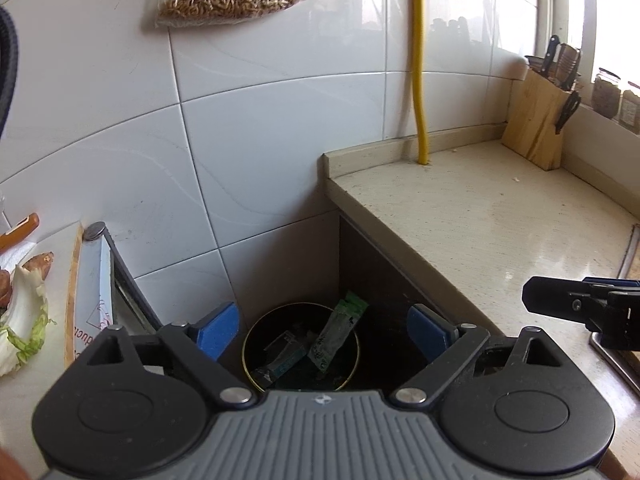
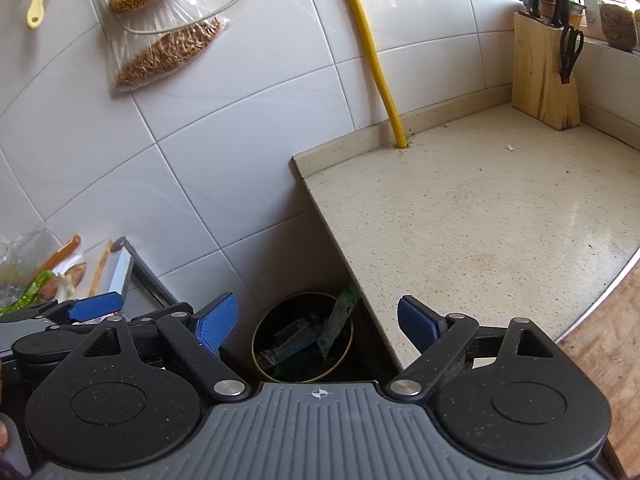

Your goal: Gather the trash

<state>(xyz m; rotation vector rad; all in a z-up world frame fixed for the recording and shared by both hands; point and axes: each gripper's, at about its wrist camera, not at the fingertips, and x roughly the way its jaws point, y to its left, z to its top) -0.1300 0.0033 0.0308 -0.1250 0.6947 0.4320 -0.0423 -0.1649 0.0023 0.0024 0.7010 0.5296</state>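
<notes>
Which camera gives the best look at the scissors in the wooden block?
The right wrist view: the scissors hang on the knife block with both black handle loops showing. The left wrist view shows them smaller, dark and near the frame's edge.

Daylight enters from the window (image 1: pixel 560 20) at upper right, blowing it out and leaving a glossy sheen on the surface (image 1: pixel 500 220) and wall tiles (image 1: pixel 280 128). The bin (image 1: pixel 300 346) sits in deep shadow. Fisheye distortion bends tile lines; focus is sharp.
</notes>
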